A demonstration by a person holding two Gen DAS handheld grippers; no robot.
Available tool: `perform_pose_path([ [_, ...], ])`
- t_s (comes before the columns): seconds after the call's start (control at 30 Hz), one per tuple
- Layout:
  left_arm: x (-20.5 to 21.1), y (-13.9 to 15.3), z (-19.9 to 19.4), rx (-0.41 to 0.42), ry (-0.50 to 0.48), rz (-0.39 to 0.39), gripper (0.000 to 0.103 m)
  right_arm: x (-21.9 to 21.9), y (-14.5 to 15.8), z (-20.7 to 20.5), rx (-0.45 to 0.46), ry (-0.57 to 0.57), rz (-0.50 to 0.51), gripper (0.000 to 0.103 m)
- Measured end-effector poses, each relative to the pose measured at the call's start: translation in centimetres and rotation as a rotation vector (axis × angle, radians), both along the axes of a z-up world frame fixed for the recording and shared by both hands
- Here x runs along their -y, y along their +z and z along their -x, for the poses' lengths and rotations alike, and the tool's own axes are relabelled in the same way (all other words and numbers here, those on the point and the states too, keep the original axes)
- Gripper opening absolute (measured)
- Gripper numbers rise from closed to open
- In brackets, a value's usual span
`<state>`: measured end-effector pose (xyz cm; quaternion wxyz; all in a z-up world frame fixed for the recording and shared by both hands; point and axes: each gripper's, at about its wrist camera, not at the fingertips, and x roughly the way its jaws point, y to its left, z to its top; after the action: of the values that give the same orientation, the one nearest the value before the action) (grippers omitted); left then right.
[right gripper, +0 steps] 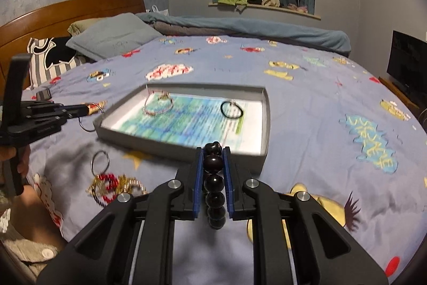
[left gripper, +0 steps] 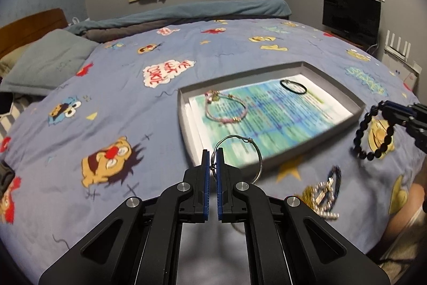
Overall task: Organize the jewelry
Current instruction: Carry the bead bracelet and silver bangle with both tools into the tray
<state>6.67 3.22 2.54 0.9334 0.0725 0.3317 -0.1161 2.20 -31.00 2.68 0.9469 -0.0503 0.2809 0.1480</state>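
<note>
A grey tray (left gripper: 315,132) (right gripper: 184,144) lined with printed paper lies on the bed. In it are a pink cord bracelet (left gripper: 225,108) (right gripper: 158,104) and a black hair tie (left gripper: 293,86) (right gripper: 231,109). My left gripper (left gripper: 212,155) is shut on a silver wire bangle (left gripper: 241,142), held over the tray's near left corner; it also shows in the right wrist view (right gripper: 80,110). My right gripper (right gripper: 212,154) is shut on a black bead bracelet (right gripper: 213,178), held just before the tray's near edge; the bracelet hangs from it in the left wrist view (left gripper: 373,135).
A pile of gold, red and dark jewelry (right gripper: 114,186) (left gripper: 324,191) and a silver ring (right gripper: 100,160) lie on the blue cartoon bedspread (left gripper: 106,103) near the tray. Pillows (right gripper: 112,35) and a headboard are at the far left, a TV (left gripper: 351,14) at the right.
</note>
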Motion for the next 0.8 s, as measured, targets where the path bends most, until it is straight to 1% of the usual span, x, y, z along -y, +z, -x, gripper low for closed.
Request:
perform_pose_path([
  [0.23, 1.0, 1.8, -2.3, 0.013, -0.002, 0.004, 0.005, 0.0, 2.7, -2.1, 0.057, -0.021, -0.023, 0.014],
  [0.33, 1.4, 2.1, -3.4, 0.000, -0.011, 0.028, 0.005, -0.1, 3.4, -3.2, 0.064, -0.017, -0.044, 0.014],
  [0.4, 1.6, 1.7, -4.4, -0.029, -0.019, 0.057, 0.005, -0.3, 3.6, -4.2, 0.056, -0.012, -0.063, 0.014],
  [0.47, 1.8, 1.0, -5.2, -0.057, -0.021, 0.064, 0.005, -0.6, 3.5, -5.1, 0.045, -0.012, -0.080, 0.014],
  [0.7, 2.1, -2.4, -7.3, -0.158, -0.008, 0.054, 0.005, -1.6, 2.9, -6.9, 0.012, -0.007, -0.109, 0.014],
  [0.8, 2.0, -3.2, -7.8, -0.173, 0.002, 0.046, 0.005, -2.0, 3.5, -7.0, 0.027, 0.003, -0.117, 0.014],
])
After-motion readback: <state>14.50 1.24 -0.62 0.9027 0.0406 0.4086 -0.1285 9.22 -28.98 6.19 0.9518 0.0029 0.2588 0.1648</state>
